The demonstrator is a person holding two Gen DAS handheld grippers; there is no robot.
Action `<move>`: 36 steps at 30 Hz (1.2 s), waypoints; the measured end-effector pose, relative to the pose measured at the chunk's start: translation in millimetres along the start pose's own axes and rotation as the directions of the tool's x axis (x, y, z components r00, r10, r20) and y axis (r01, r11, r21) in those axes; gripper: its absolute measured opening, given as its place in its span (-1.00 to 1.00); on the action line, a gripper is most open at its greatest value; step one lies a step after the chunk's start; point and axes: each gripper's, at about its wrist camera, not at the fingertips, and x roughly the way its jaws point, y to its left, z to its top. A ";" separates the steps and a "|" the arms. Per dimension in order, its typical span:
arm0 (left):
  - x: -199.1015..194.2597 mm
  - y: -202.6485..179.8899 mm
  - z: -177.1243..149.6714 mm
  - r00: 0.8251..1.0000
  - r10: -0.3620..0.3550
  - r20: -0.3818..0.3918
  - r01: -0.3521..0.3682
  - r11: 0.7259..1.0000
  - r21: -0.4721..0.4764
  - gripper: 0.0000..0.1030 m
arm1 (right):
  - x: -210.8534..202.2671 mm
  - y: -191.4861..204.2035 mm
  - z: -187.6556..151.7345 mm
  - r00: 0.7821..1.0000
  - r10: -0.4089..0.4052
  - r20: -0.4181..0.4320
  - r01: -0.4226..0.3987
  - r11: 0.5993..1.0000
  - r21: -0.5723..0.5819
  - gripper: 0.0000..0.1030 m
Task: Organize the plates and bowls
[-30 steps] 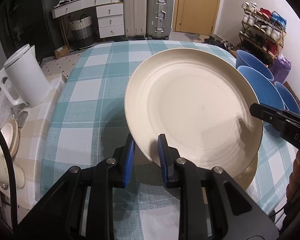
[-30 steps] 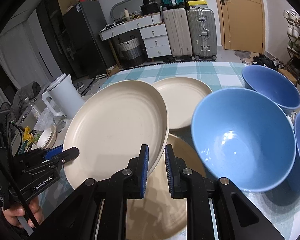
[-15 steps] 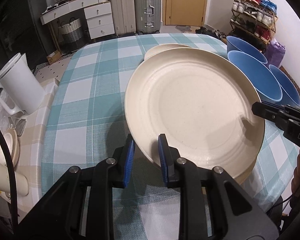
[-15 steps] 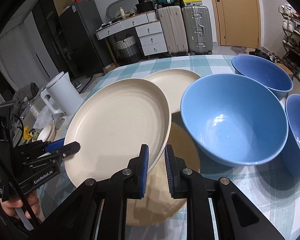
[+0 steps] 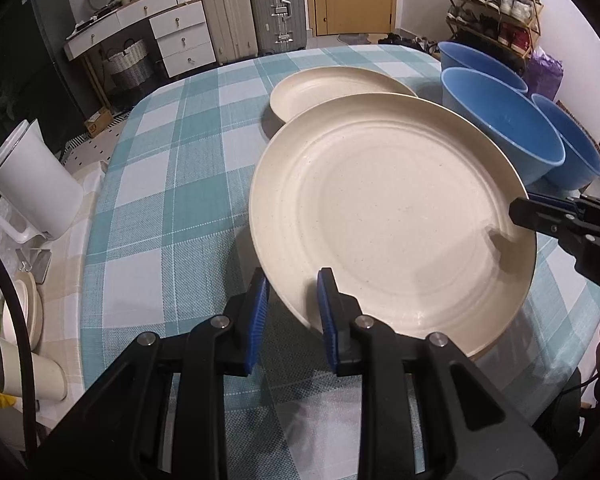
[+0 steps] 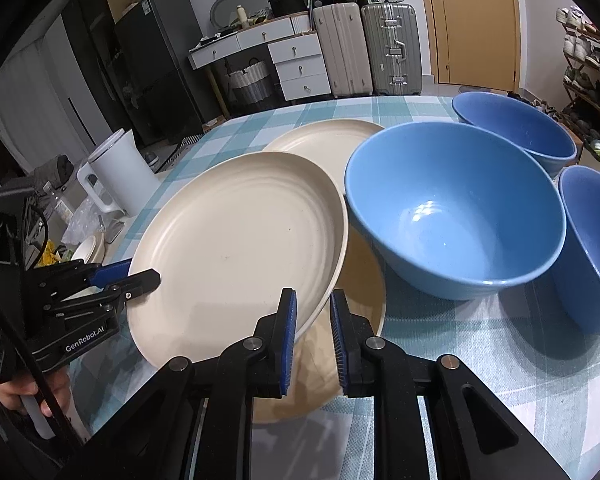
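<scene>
Cream plate [image 5: 380, 216]: pinched at opposite rims by left tongs [image 5: 292, 312] and right tongs [image 6: 312, 328], now lowered, less tilted, just above second plate [image 6: 360, 300]. Stacking imminent; blue bowls [image 6: 456, 208] beside right tongs.

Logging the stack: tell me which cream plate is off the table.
The round cream plate gripped at opposite rims by both grippers; one cream plate lies beneath it, another flat behind.
</scene>
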 end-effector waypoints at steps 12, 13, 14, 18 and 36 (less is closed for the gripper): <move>9.9 -10.2 -3.9 1.000 0.013 -0.026 -0.012 0.999 0.050 -0.57 | 4.8 -8.6 -8.2 1.000 -0.006 -0.026 0.007 1.000 0.008 -0.64; 11.2 -11.4 -4.2 0.999 0.015 -0.029 -0.013 0.998 0.057 -0.57 | 6.0 -9.2 -9.3 1.000 -0.007 -0.028 0.008 1.000 0.008 -0.64; 12.2 -13.1 -4.7 0.999 0.018 -0.030 -0.016 0.998 0.063 -0.57 | 7.0 -10.0 -10.1 1.000 -0.009 -0.030 0.009 1.000 0.006 -0.64; 14.5 -19.3 -6.2 0.999 0.024 -0.037 -0.021 0.996 0.084 -0.56 | 10.3 -11.5 -12.5 0.999 -0.013 -0.036 0.014 1.000 0.010 -0.64; 20.9 -36.1 -12.2 0.997 0.054 -0.062 -0.043 0.987 0.157 -0.51 | 12.3 -12.7 -23.5 0.998 -0.043 -0.044 0.043 0.999 0.008 -0.64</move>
